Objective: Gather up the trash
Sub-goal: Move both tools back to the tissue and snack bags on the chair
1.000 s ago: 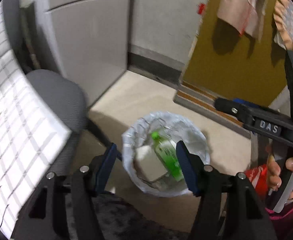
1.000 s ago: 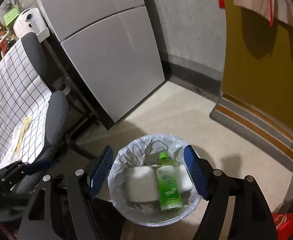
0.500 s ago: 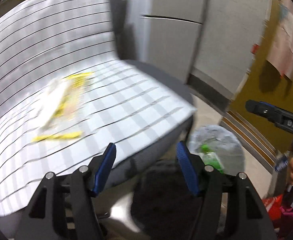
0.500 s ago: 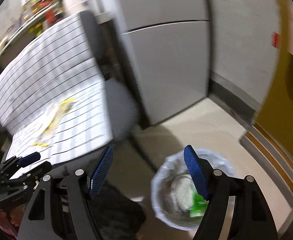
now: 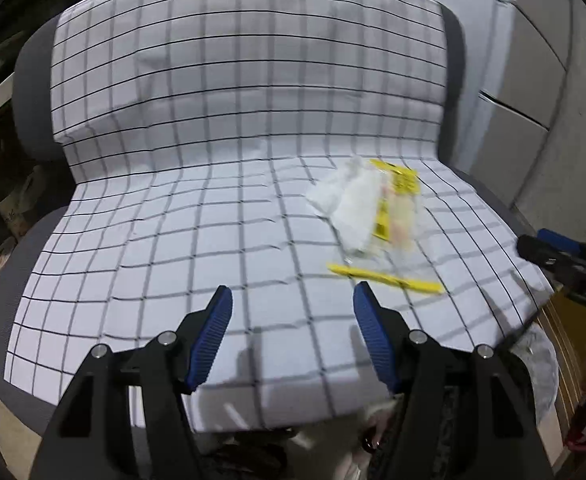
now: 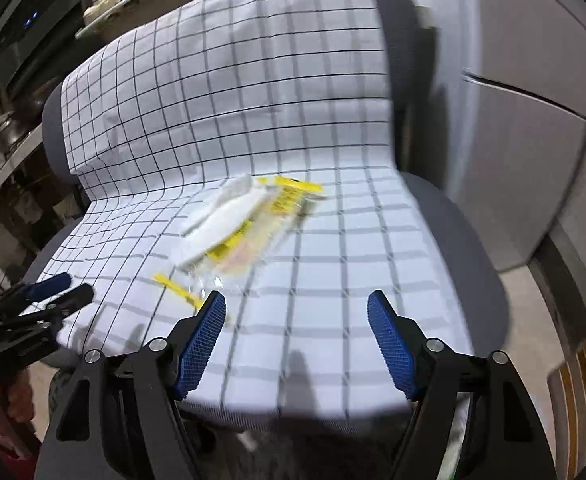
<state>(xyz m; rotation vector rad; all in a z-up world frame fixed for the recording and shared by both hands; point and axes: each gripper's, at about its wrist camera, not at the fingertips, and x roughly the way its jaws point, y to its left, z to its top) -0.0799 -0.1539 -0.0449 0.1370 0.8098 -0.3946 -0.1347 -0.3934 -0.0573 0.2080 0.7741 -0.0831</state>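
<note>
Two grippers hover over a chair seat with trash on it.

Both the left gripper and the right gripper have their blue-padded fingers spread wide with nothing between them, above a grey chair draped in a white grid-patterned cloth. A clear-and-yellow wrapper (blurred, with white paper crumpled in it) lies on the seat ahead of the left gripper, to its right, a loose yellow strip just beside it.

Clear plastic wrapper, yellow print, crumpled, flat on checked seat cloth, 1 o'clock. Torn yellow strip lies separate just beside it, 2 o'clock, flat.
</note>
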